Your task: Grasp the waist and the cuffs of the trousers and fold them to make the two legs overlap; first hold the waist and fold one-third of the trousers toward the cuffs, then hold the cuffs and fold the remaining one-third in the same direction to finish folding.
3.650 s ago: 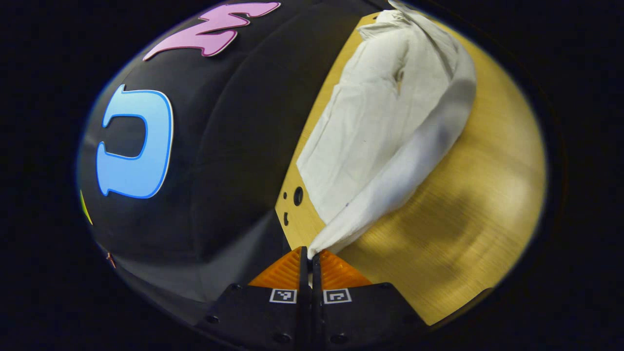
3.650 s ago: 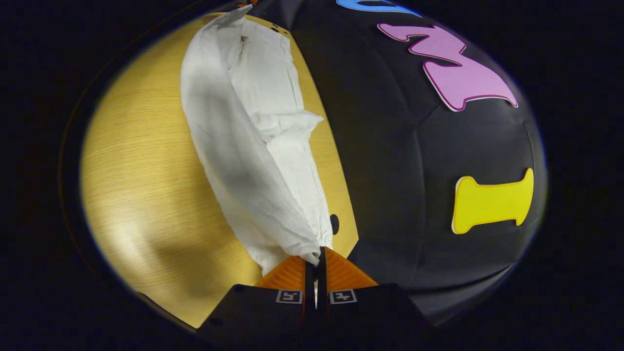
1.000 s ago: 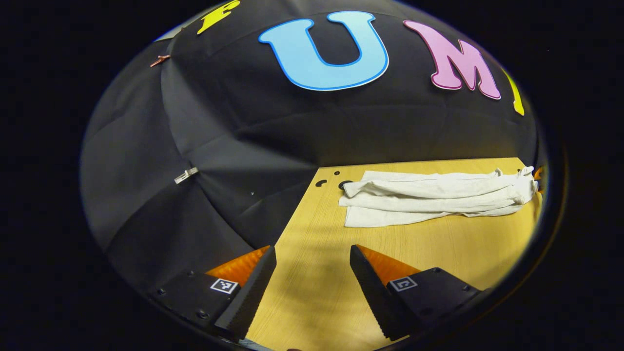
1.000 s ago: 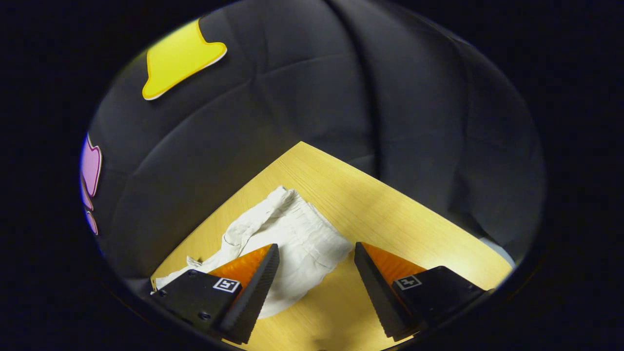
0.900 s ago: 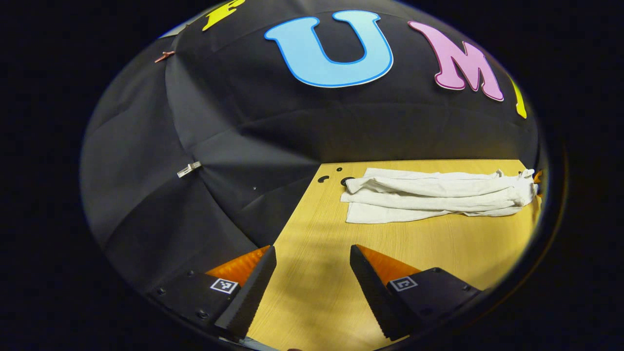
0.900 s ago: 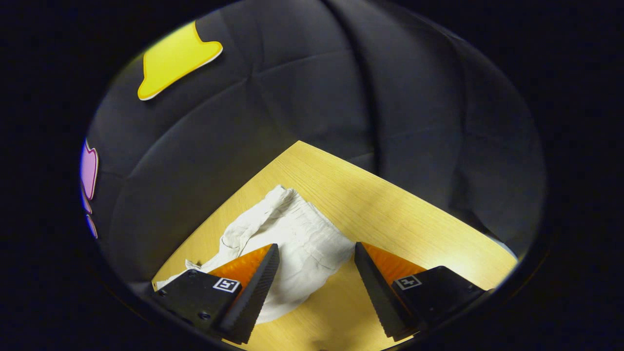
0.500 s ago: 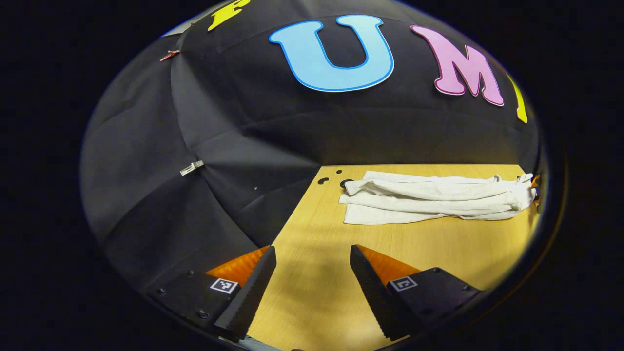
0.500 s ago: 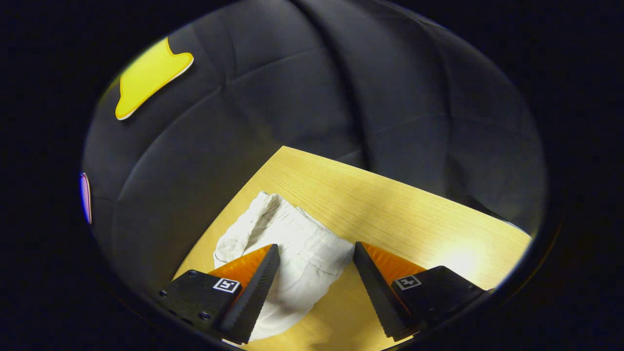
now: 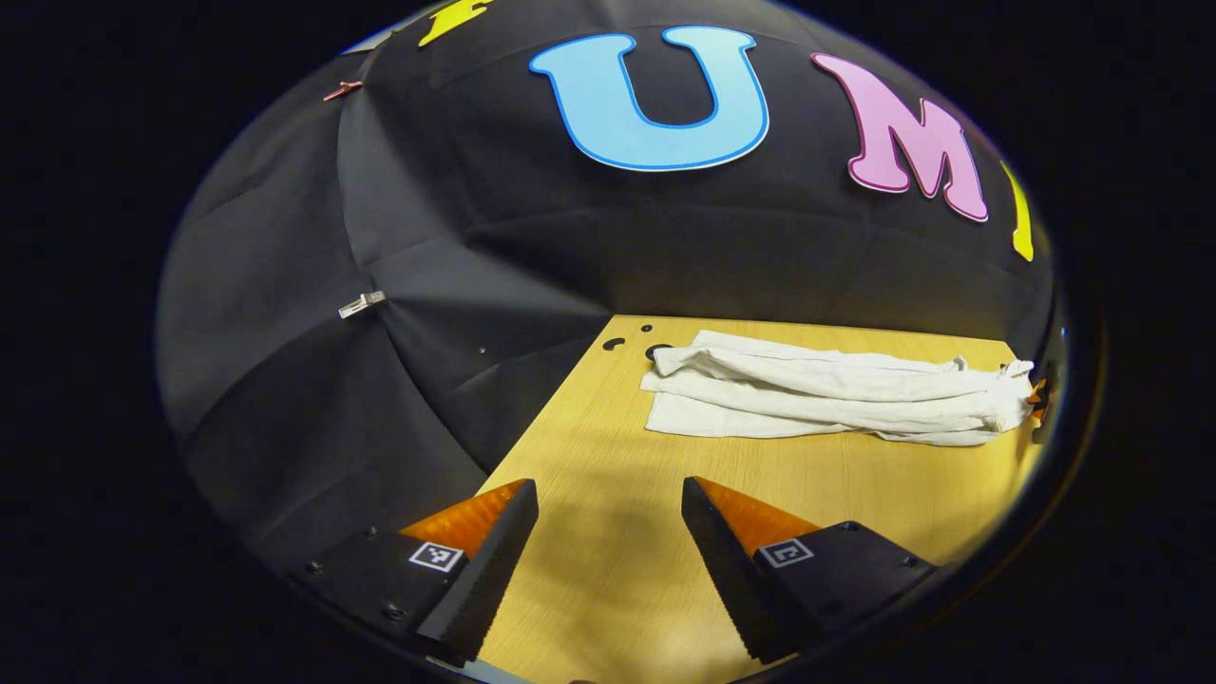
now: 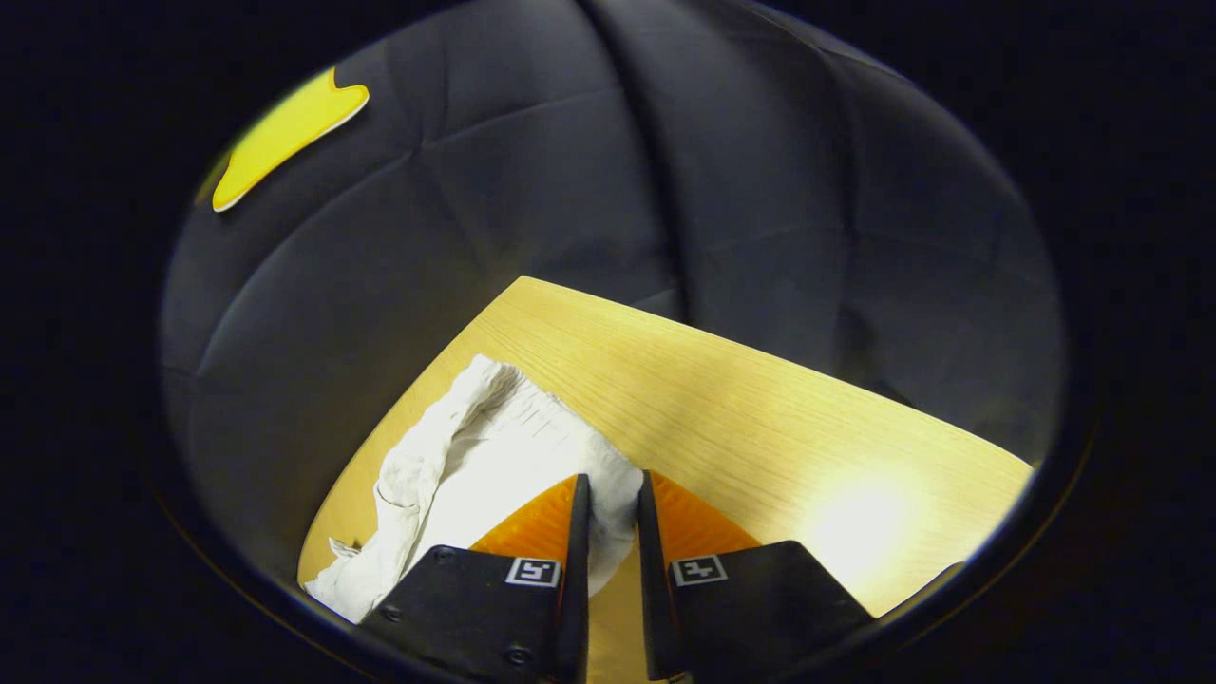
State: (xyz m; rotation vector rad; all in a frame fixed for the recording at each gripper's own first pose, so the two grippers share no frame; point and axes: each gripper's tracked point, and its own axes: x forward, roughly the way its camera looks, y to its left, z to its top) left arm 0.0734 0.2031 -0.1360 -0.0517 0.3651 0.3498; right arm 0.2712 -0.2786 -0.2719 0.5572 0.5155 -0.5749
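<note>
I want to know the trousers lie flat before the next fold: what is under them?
The trousers lie legs stacked on the wooden table, with bare wood around them. Whatever sits beneath the cloth is covered.

Bare table (image 9: 608, 570) lies between the left gripper (image 9: 608, 513), fingers spread, and the trousers (image 9: 817, 394). The booth wall (image 9: 570, 256) bounds the table's far edge just behind the trousers. Open table surface extends right of the right gripper (image 10: 613, 503).
</note>
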